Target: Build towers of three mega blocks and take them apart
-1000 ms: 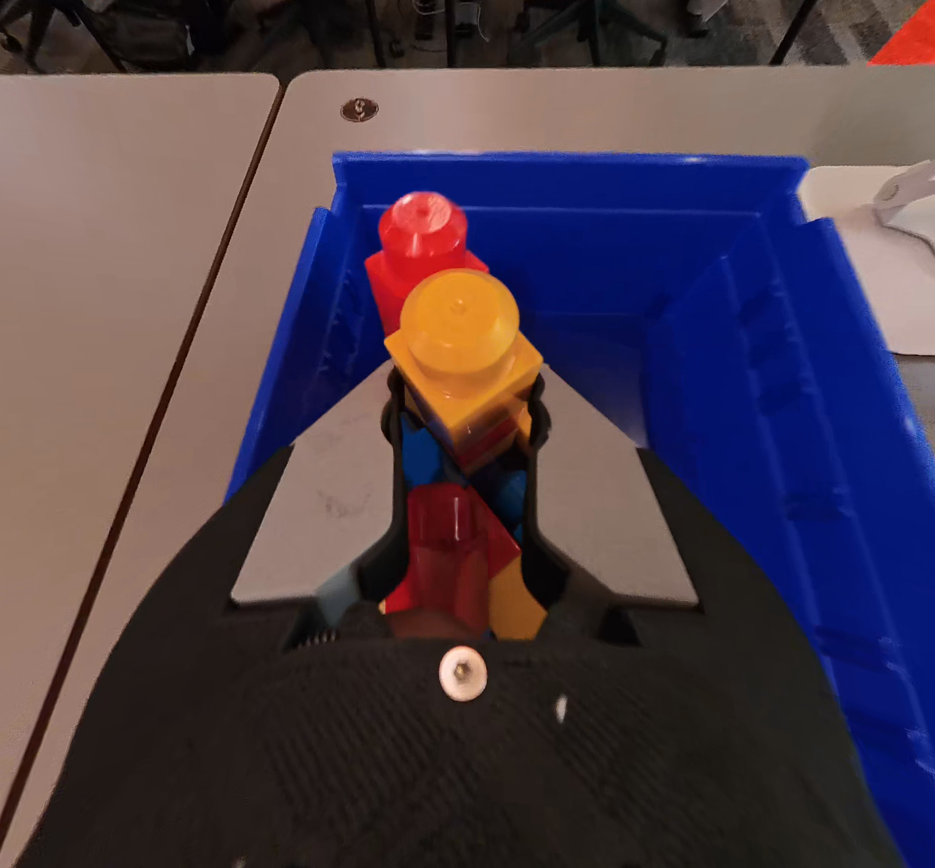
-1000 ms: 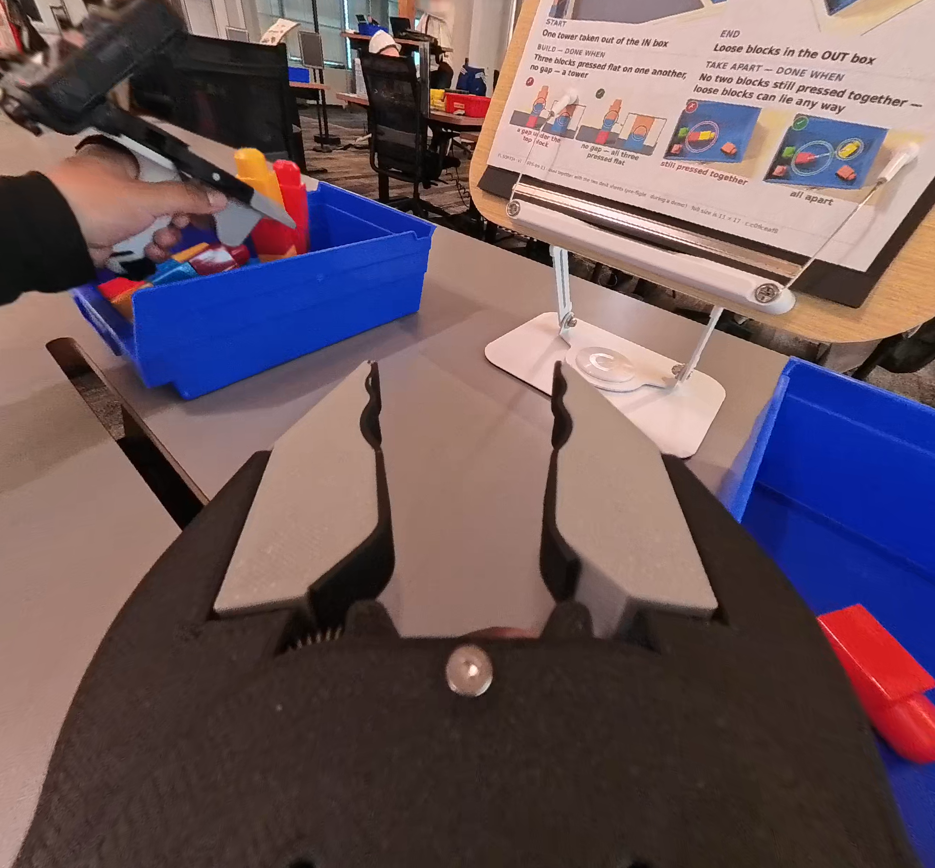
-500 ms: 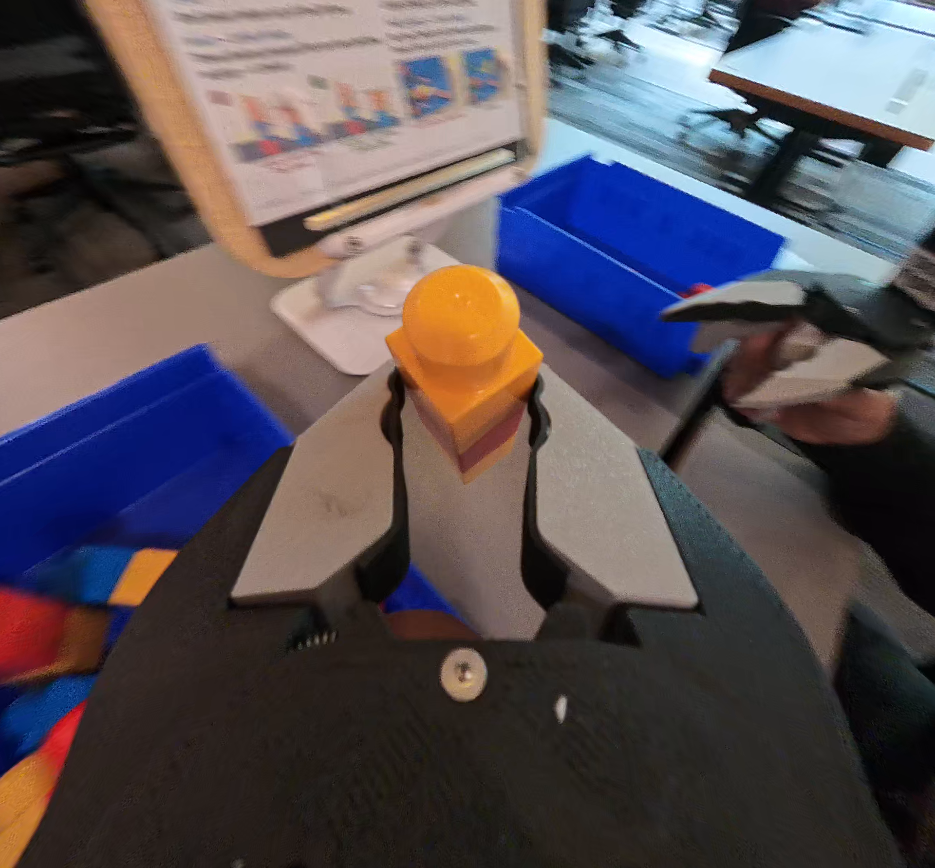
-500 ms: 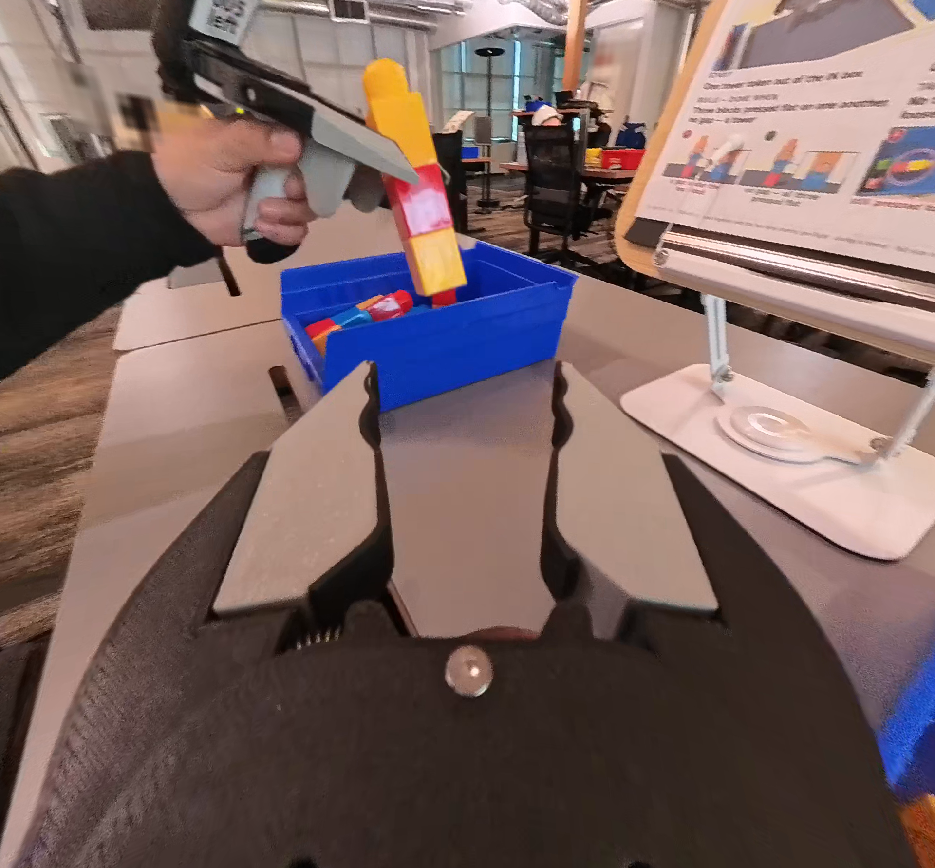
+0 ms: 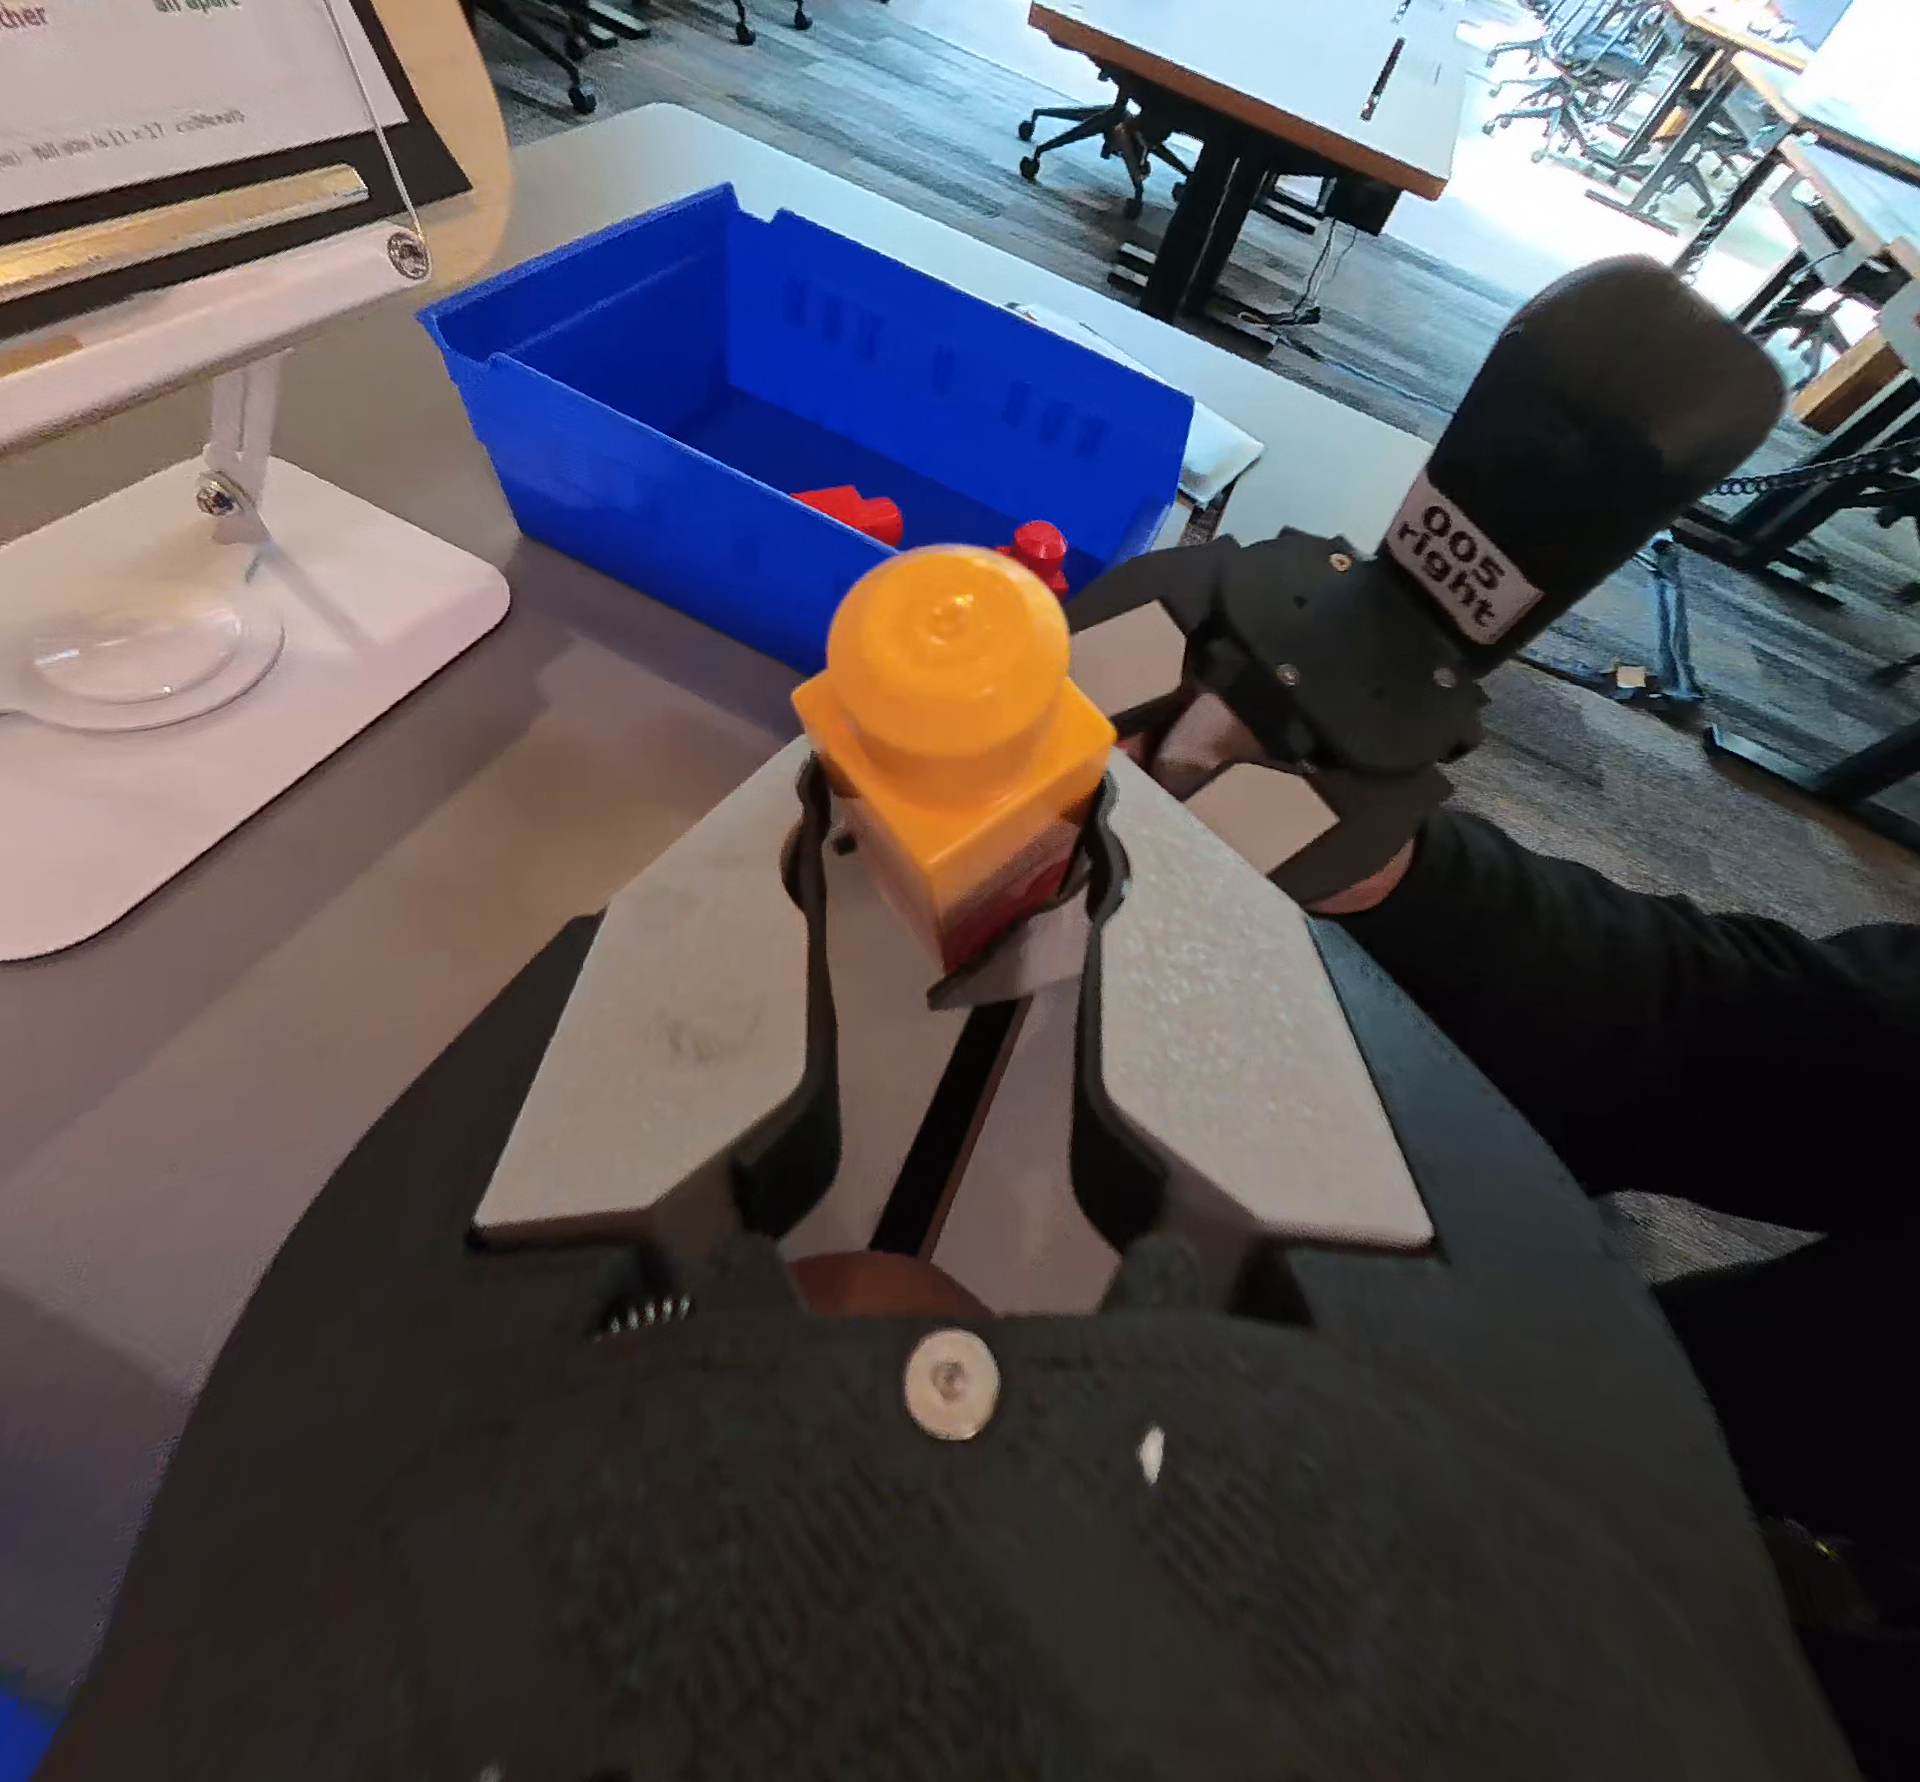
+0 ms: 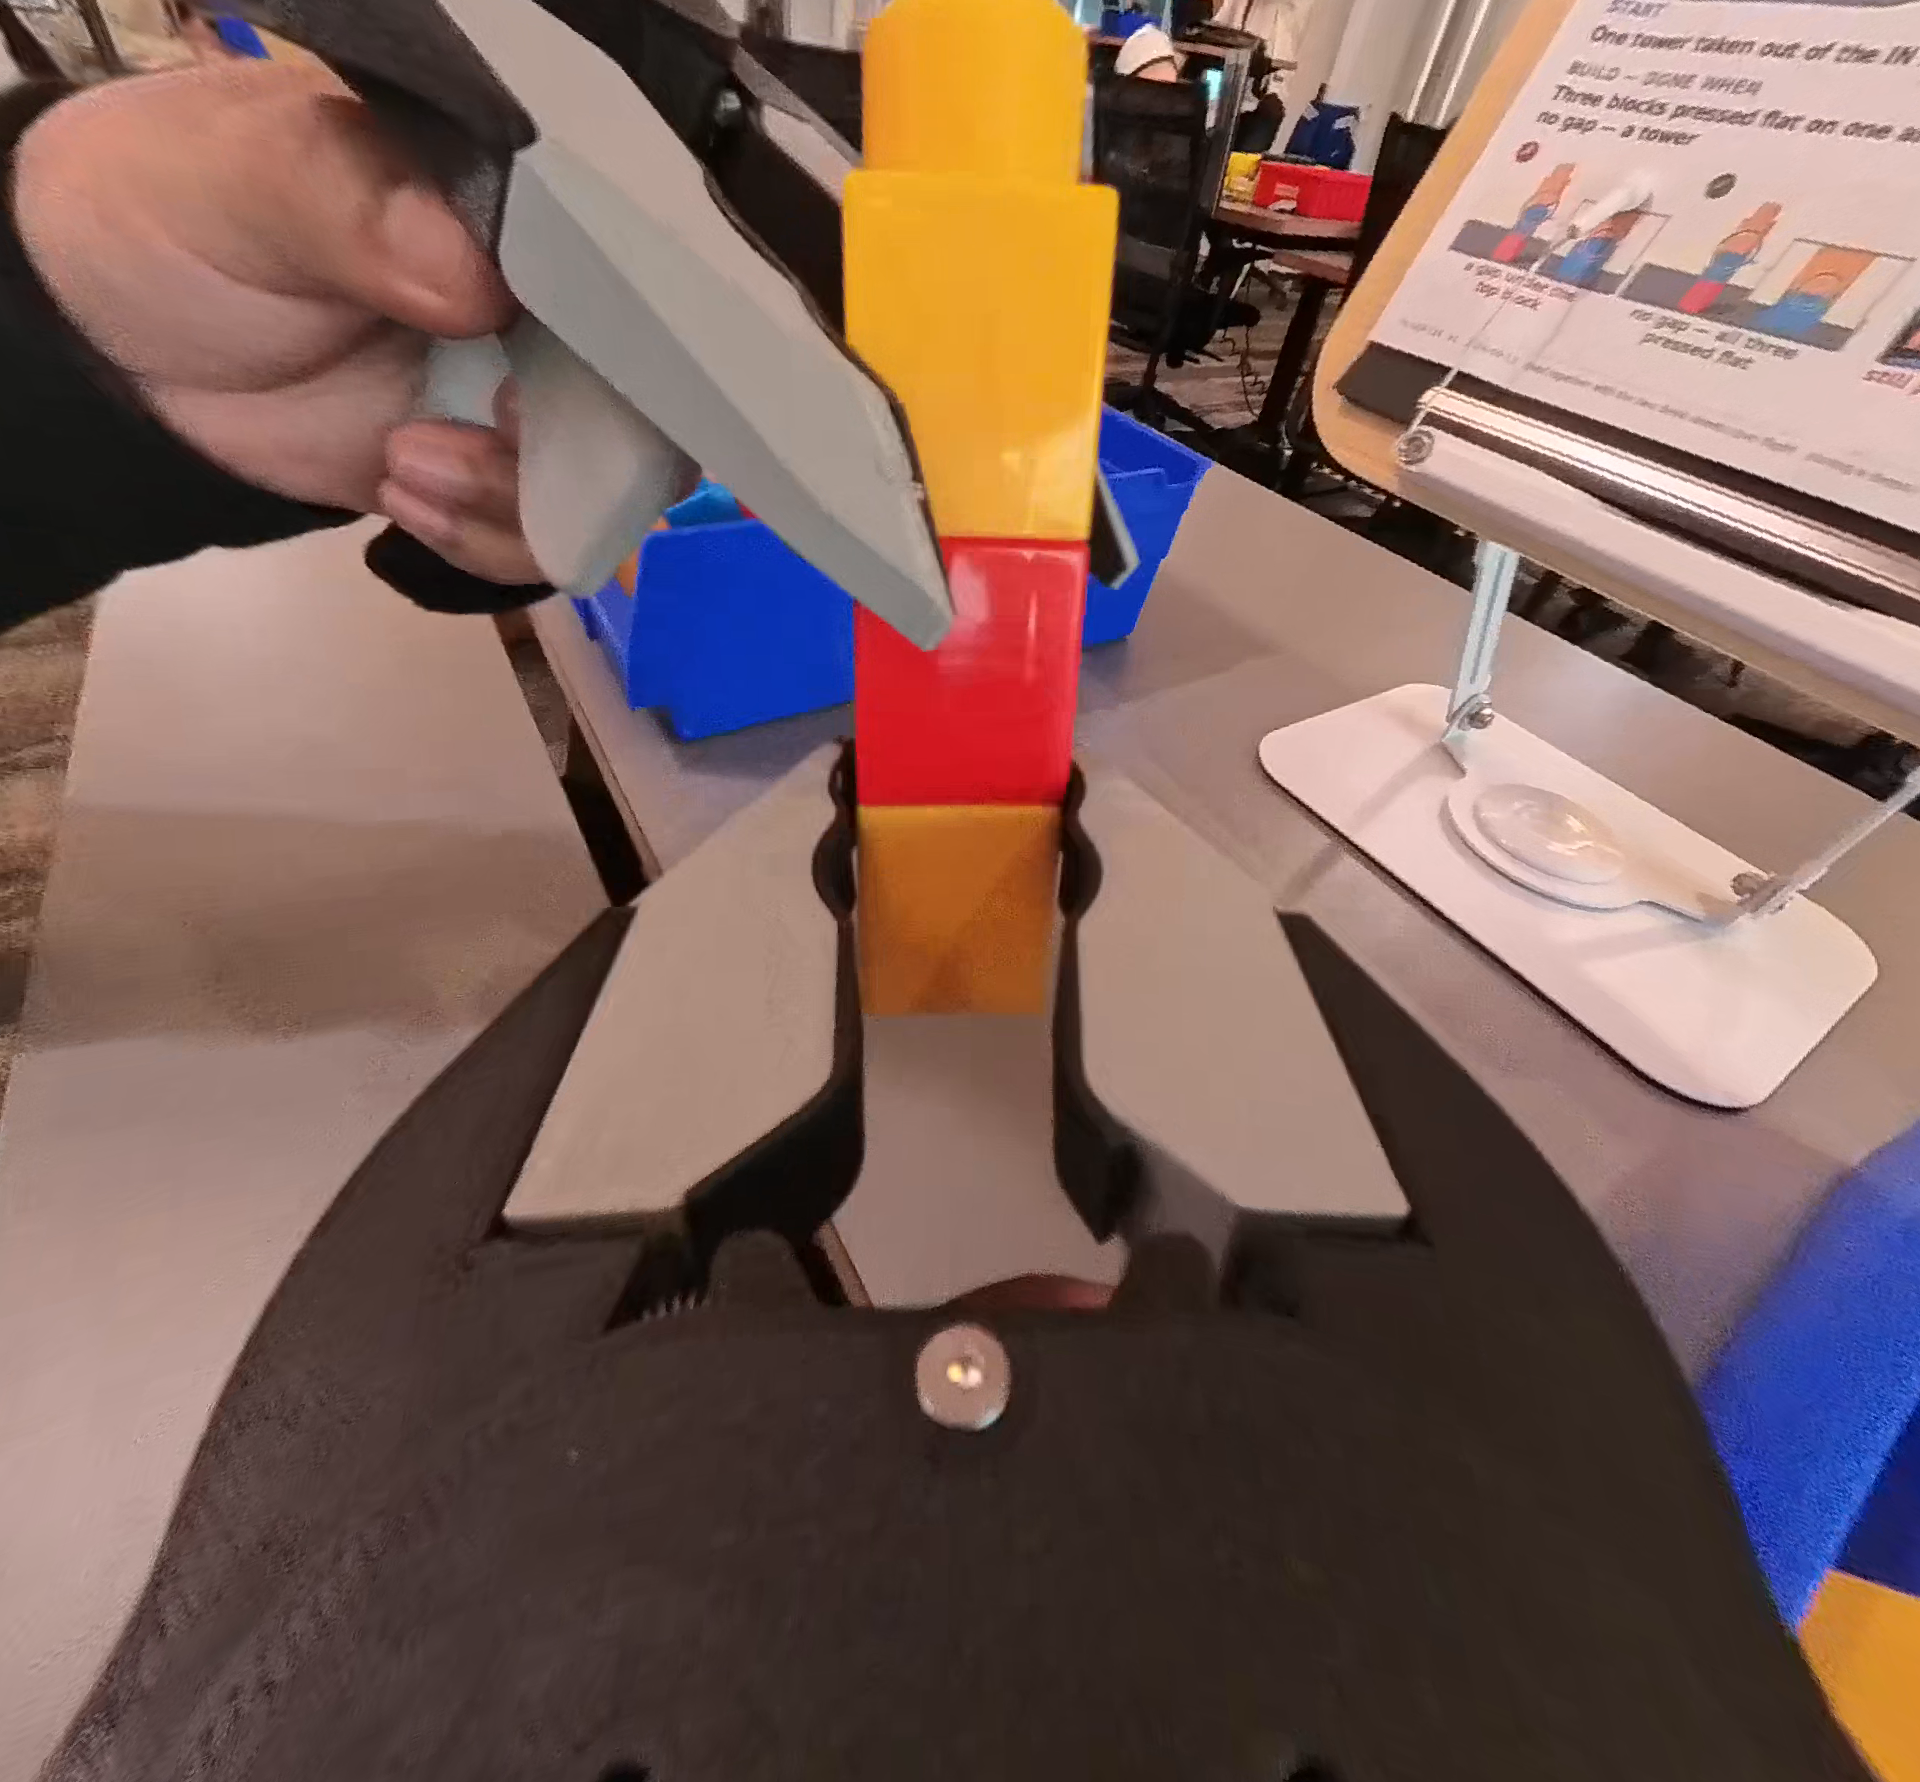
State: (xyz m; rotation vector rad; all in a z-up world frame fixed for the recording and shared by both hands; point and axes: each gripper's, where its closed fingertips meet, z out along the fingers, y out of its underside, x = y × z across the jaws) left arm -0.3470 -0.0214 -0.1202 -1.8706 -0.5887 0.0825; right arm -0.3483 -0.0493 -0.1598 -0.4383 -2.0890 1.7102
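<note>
Because the tower [image 6: 971,527] is three hard plastic blocks pressed stud into socket, it likely handles as one stiff, light column with glossy, rather slippery sides, so a firm flat pinch on opposite faces looks better than a hold on the rounded stud. It hangs upright in the air above the grey table [image 6: 312,901], between the two grippers. The yellow top block [image 6: 977,298] carries the domed stud, the red middle block [image 6: 966,683] sits under it, and the orange bottom block [image 6: 956,906] is lowest. The left gripper [image 5: 951,849] is clamped on the tower about the seam of the yellow and red blocks, its fingers coming in from the left in the right wrist view. The right gripper [image 6: 956,859] is closed on the orange bottom block, fingertips pressing its two sides just under the red one. With both holds set on different blocks, I judge the take-apart step is at hand: a bend or pull should part the orange block, and a weak pinch could let it slip. Farther off, a blue bin [image 5: 810,444] with loose red blocks [image 5: 852,517] stands on the right; another blue bin [image 6: 727,631] sits far left, and a white stand [image 6: 1558,901] with an instruction sheet [image 6: 1714,174] rises at the right
</note>
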